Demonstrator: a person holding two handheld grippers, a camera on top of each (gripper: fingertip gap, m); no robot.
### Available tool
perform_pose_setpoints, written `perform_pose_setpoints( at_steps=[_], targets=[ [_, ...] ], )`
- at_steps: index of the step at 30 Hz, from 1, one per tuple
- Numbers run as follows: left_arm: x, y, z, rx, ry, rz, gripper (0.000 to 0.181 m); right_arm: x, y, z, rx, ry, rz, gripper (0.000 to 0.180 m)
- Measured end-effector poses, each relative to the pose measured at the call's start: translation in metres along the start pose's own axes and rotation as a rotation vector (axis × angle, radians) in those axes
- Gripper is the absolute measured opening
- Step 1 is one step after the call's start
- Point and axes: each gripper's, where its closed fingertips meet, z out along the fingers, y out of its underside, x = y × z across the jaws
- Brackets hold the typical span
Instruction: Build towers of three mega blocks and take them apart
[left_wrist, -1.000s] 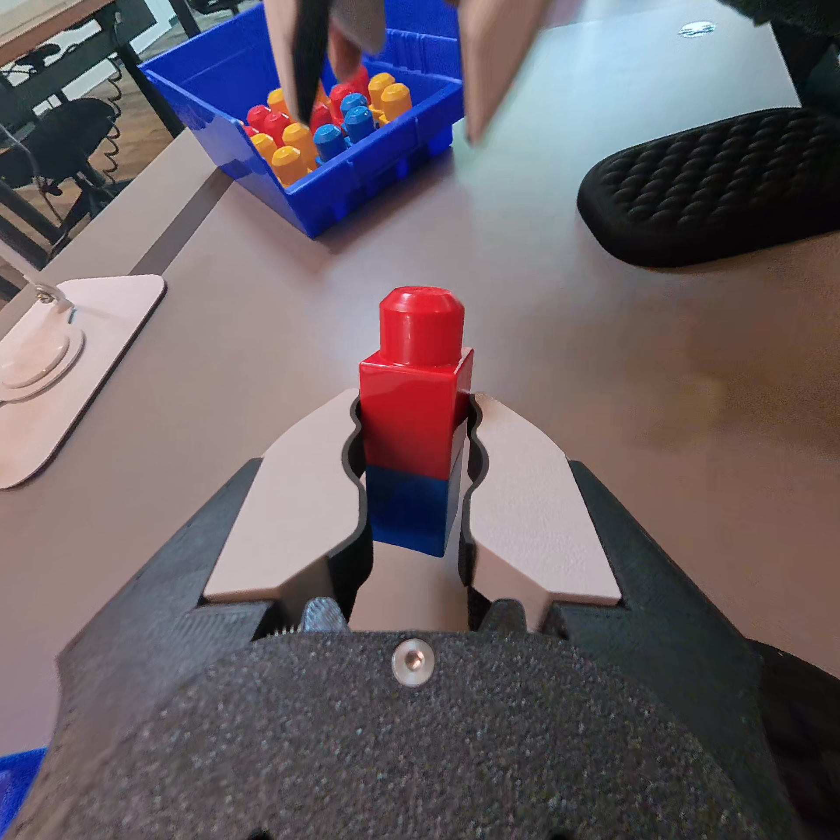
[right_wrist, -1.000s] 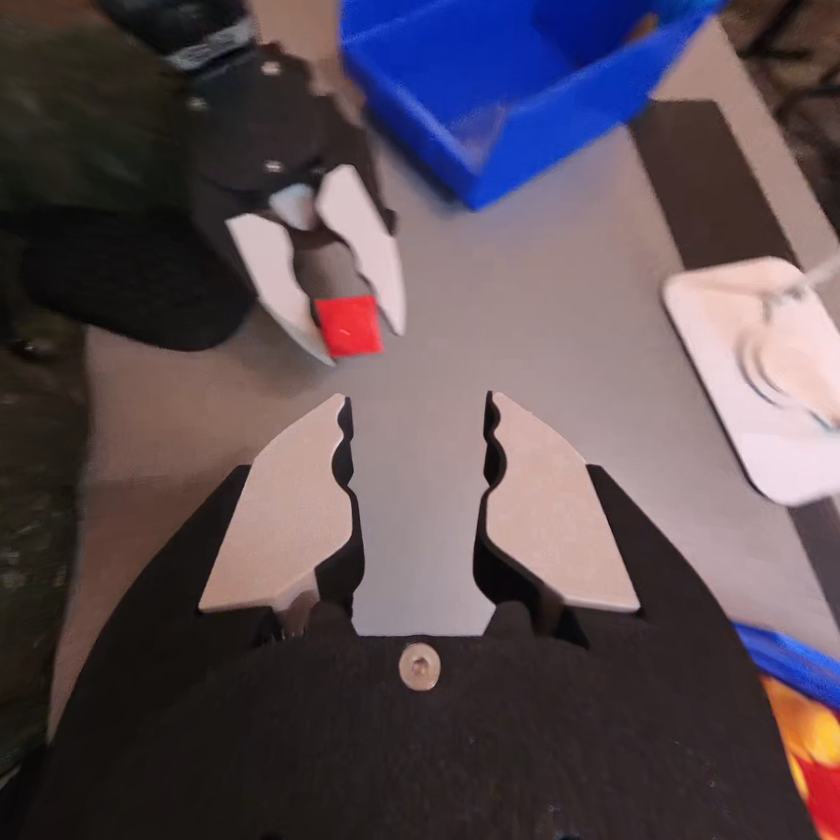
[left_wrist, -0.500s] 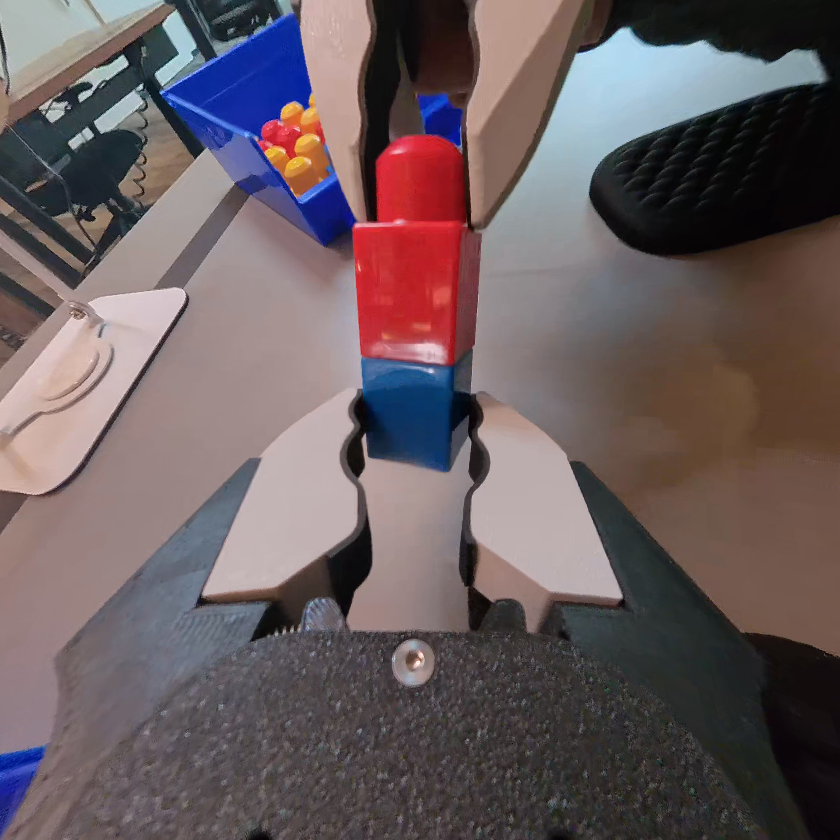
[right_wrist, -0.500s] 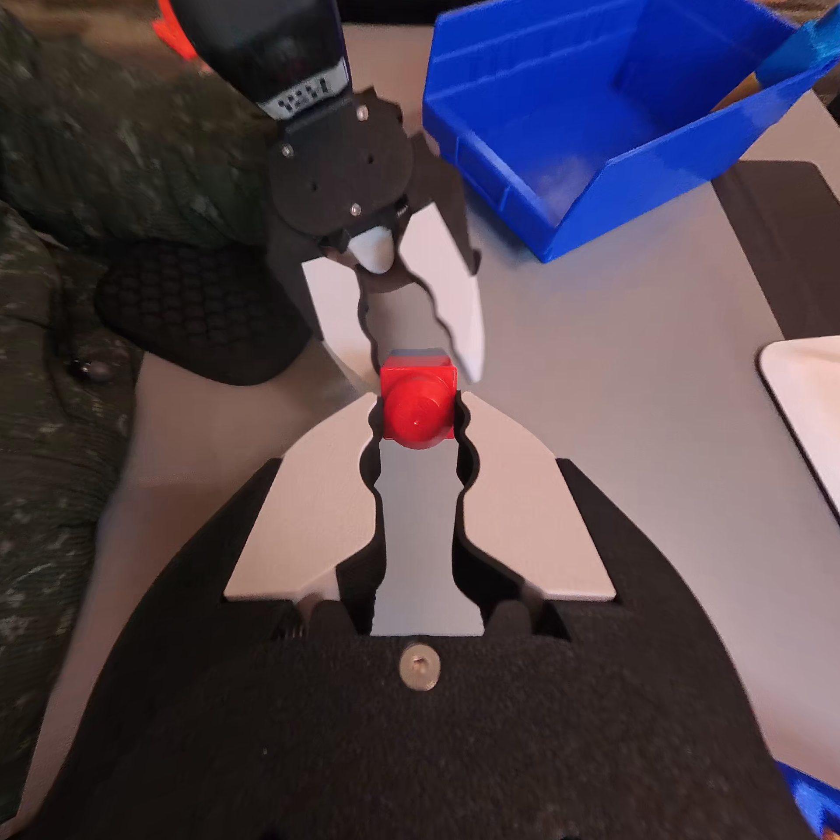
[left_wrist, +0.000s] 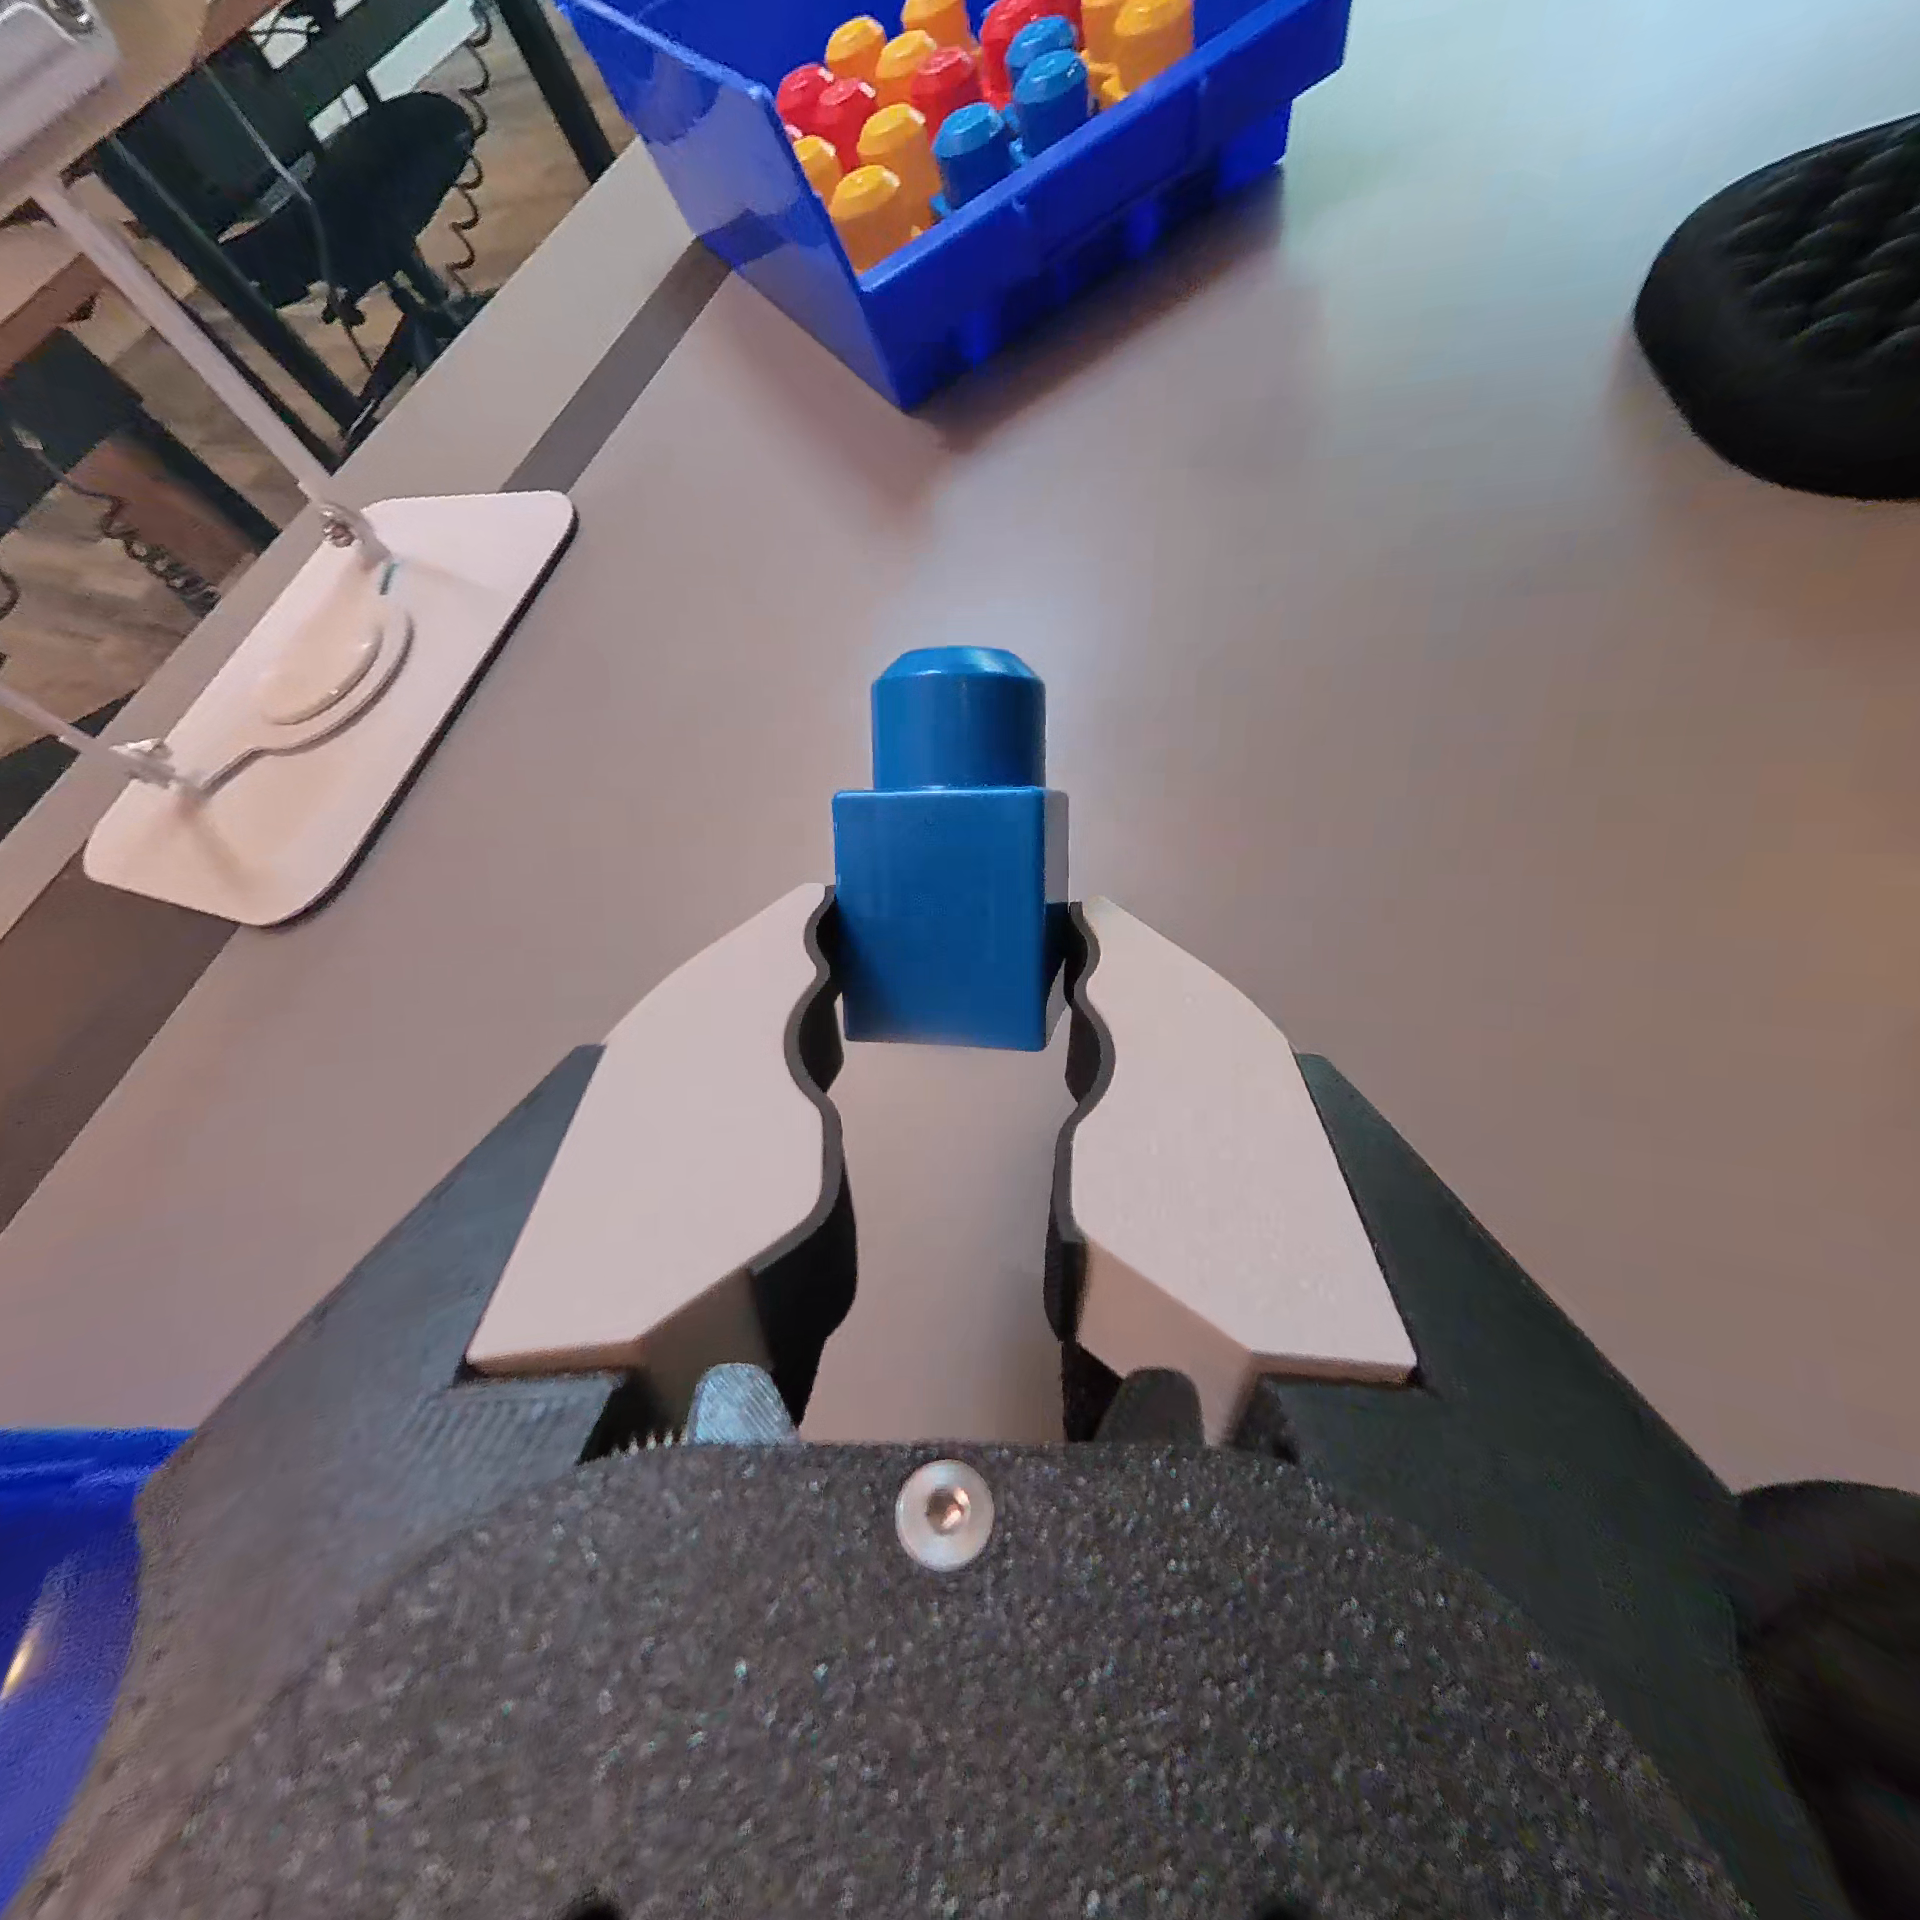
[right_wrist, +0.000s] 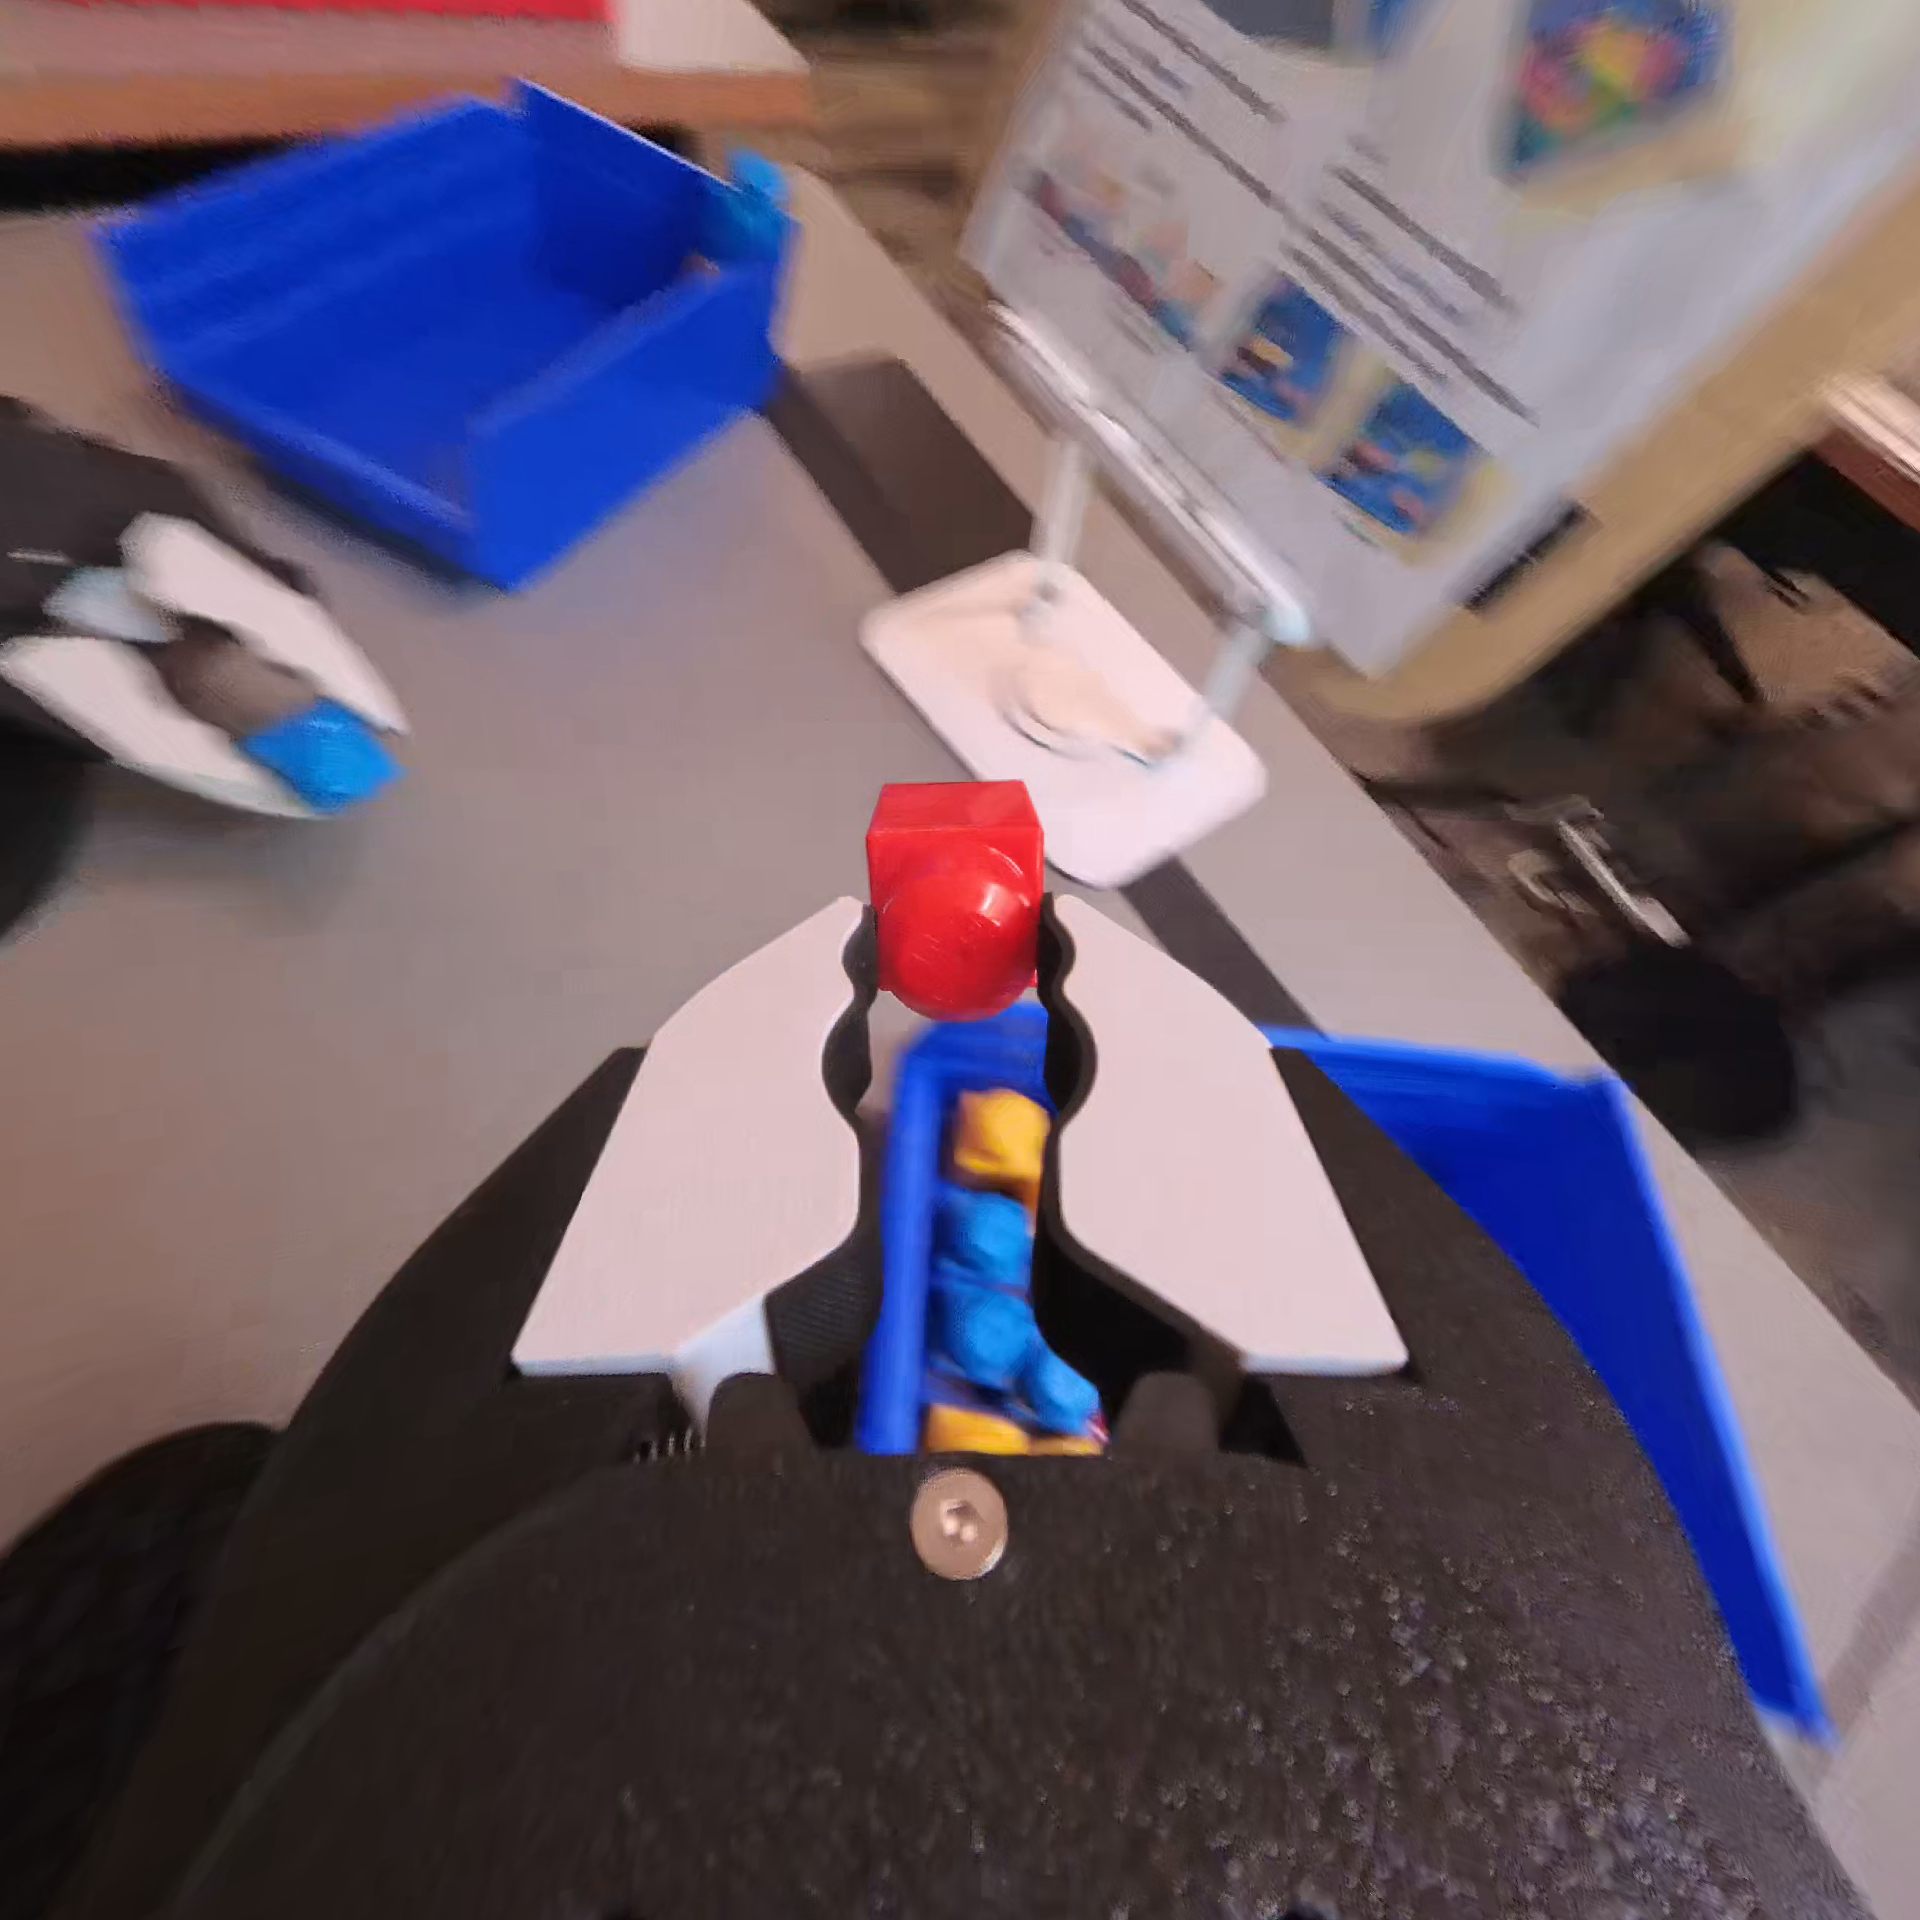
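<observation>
Left hand-held gripper (left_wrist: 948, 971) clamps the blue block (left_wrist: 943, 914); right hand-held gripper (right_wrist: 954, 961) clamps the red block (right_wrist: 954, 883), bin (right_wrist: 1538, 1226) at five o'clock. Light, stiff, slick plastic: flat sides likely grip best.

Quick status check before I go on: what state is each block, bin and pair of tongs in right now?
Left tongs: shut on the blue block.
Blue block: held upright, stud up, nothing stacked on it.
Right tongs: shut on the red block.
Red block: held with its stud toward the camera, separate from the blue block.
Far bin: holds red, yellow and blue blocks.
Empty bin: nothing visible inside, blurred.
</observation>
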Motion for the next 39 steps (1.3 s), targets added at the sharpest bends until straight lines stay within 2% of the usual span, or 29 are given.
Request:
perform_pose_setpoints(
  at_steps=[4, 7, 11, 16, 22, 31, 36, 39],
  targets=[
    [-0.006, 0.004, 0.002, -0.022, -0.032, -0.025, 0.040, 0.102, 0.052, -0.008, -0.189, 0.247, 0.108, 0.030],
    [-0.010, 0.007, 0.002, -0.029, -0.050, -0.034, 0.040, 0.151, 0.094, -0.008, -0.319, 0.328, 0.200, 0.030],
    [-0.013, 0.010, 0.003, -0.033, -0.057, -0.051, 0.040, 0.188, 0.145, -0.001, -0.485, 0.384, 0.275, 0.030],
    [-0.013, 0.012, 0.004, -0.034, -0.051, -0.058, 0.040, 0.198, 0.181, 0.024, -0.615, 0.366, 0.312, 0.030],
    [-0.010, 0.013, 0.008, -0.038, -0.033, -0.061, 0.040, 0.191, 0.191, 0.071, -0.689, 0.307, 0.272, 0.030],
    [-0.007, 0.014, 0.008, -0.030, -0.015, -0.069, 0.040, 0.162, 0.195, 0.126, -0.749, 0.087, 0.254, 0.030],
    [-0.005, 0.012, 0.008, -0.023, -0.011, -0.068, 0.040, 0.163, 0.186, 0.130, -0.632, 0.069, 0.281, 0.043],
    [-0.005, 0.008, 0.007, -0.006, -0.016, -0.070, 0.040, 0.170, 0.161, 0.120, -0.487, 0.117, 0.278, 0.046]
  ],
)
